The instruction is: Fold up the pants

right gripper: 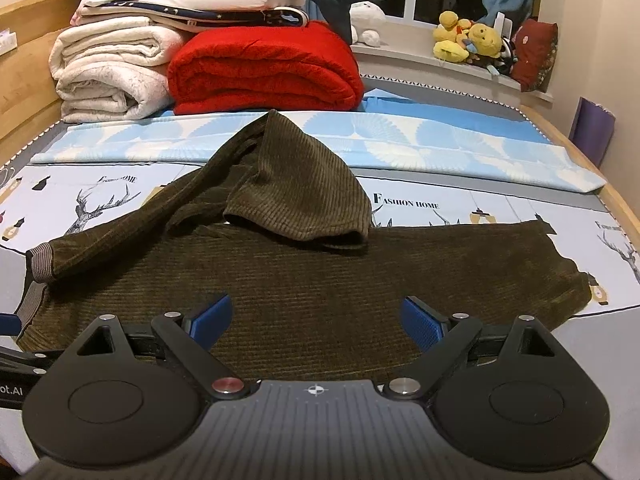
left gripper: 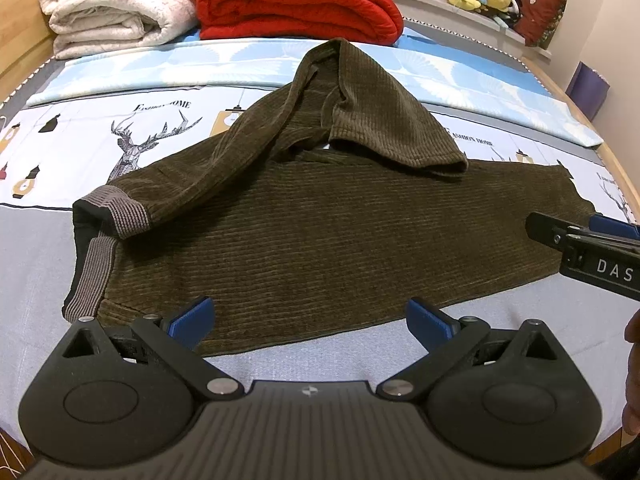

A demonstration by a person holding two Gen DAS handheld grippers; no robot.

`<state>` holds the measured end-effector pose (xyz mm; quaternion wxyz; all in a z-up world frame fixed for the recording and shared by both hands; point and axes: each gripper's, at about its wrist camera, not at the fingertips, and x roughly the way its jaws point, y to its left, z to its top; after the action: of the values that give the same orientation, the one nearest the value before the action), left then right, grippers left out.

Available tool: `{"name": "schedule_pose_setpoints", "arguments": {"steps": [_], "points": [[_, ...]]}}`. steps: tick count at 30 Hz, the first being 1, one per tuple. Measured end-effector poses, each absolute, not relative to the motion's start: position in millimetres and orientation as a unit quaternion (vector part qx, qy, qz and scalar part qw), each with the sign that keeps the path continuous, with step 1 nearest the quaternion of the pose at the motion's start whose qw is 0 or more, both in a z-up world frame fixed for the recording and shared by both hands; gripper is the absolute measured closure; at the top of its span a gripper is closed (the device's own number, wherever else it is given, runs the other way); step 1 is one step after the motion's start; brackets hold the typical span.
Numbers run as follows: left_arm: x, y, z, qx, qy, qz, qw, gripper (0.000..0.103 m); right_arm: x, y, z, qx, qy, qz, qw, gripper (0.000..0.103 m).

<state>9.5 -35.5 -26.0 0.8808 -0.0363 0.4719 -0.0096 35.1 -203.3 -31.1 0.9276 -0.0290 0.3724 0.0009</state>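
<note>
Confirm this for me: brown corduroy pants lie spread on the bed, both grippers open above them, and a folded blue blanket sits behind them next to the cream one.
One detail is wrong: the folded blanket beside the cream blanket is red, not blue, as the right wrist view shows. The rest stands: the brown corduroy pants lie spread on the bed, with the left gripper and right gripper both open above them.

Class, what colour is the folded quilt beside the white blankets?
Red, clearest in the right wrist view.

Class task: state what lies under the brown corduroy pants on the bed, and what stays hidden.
Under the pants lies the printed bedsheet, showing deer drawings and lettering around them. Any print directly beneath the fabric is covered and cannot be seen.
</note>
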Motion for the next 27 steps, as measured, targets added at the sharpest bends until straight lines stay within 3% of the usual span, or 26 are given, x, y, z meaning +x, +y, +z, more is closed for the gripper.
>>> {"name": "schedule_pose_setpoints", "arguments": {"steps": [27], "points": [[9.1,-35.7,-25.8,-0.038,0.471,-0.011,0.881,0.001,36.7,-199.7,-30.9,-0.031,0.376,-0.001,0.926,0.011]]}}
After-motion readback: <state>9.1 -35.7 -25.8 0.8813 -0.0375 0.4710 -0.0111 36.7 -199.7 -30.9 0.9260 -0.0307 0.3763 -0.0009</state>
